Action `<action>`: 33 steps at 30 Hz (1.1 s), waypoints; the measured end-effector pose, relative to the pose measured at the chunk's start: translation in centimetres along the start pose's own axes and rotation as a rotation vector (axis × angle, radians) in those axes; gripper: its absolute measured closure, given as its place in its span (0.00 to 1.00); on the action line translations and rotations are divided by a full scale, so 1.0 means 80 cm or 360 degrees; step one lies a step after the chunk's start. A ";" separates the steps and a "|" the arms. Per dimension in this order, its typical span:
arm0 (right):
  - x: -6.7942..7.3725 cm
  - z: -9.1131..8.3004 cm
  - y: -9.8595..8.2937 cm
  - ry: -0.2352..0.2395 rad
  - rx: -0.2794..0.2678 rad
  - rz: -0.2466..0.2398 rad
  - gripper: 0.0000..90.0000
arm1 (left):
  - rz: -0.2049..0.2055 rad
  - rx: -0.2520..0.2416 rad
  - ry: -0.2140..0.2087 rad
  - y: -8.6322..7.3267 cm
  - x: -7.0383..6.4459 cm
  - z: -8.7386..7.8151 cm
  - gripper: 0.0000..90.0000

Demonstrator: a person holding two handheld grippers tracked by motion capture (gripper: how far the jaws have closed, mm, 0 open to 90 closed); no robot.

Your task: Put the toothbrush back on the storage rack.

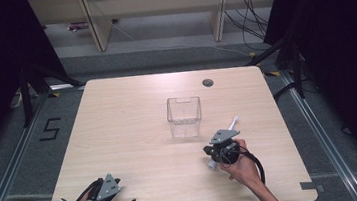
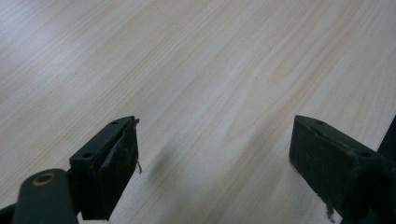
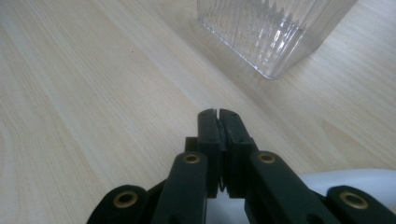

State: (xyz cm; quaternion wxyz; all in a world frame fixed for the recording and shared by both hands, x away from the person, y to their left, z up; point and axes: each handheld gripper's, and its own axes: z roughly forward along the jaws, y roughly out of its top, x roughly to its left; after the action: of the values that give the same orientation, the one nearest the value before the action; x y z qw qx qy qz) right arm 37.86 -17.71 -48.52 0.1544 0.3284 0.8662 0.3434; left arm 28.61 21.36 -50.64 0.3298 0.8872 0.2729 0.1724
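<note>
Jaws pressed together on right gripper [image 1: 220, 152], apparently pinching slim white plastic toothbrush-like stick [image 1: 233, 123] lying just right of clear ribbed plastic box [image 1: 185, 117] mid-table; left gripper [image 1: 107, 198] spread wide, idle at near edge of pale wooden table [image 1: 119, 132]. Probably best lifted level, tipped upright over box opening, released low

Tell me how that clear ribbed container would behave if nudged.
The clear container looks thin-walled and empty, so probably light. It stands tall on a smooth wooden table, so a high push might tip it; a low one would likely slide it.
</note>
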 end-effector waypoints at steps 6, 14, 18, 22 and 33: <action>0.003 0.008 0.001 0.0006 -0.0003 -0.0020 1.00 | -0.0009 -0.0005 -0.0012 0.000 -0.001 0.000 0.17; 0.005 0.011 0.001 0.0032 0.0043 -0.0068 1.00 | -0.0011 -0.0007 -0.0013 0.000 -0.002 0.000 0.17; 0.005 0.010 0.001 0.0027 0.0052 -0.0064 1.00 | -0.0010 -0.0003 -0.0008 0.000 -0.001 -0.001 0.17; 0.006 0.011 -0.001 0.0041 0.0064 -0.0058 1.00 | -0.0011 -0.0004 -0.0013 0.001 -0.003 0.000 0.17; 0.005 0.014 -0.004 0.0079 0.0083 -0.0102 1.00 | -0.0003 -0.0007 -0.0018 0.002 -0.002 0.000 0.17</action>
State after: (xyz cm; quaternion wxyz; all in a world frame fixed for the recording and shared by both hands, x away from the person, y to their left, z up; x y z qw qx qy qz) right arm 37.98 -17.03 -49.57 0.1353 0.2958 0.8885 0.3236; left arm 28.53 21.15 -50.55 0.3333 0.8872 0.2715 0.1677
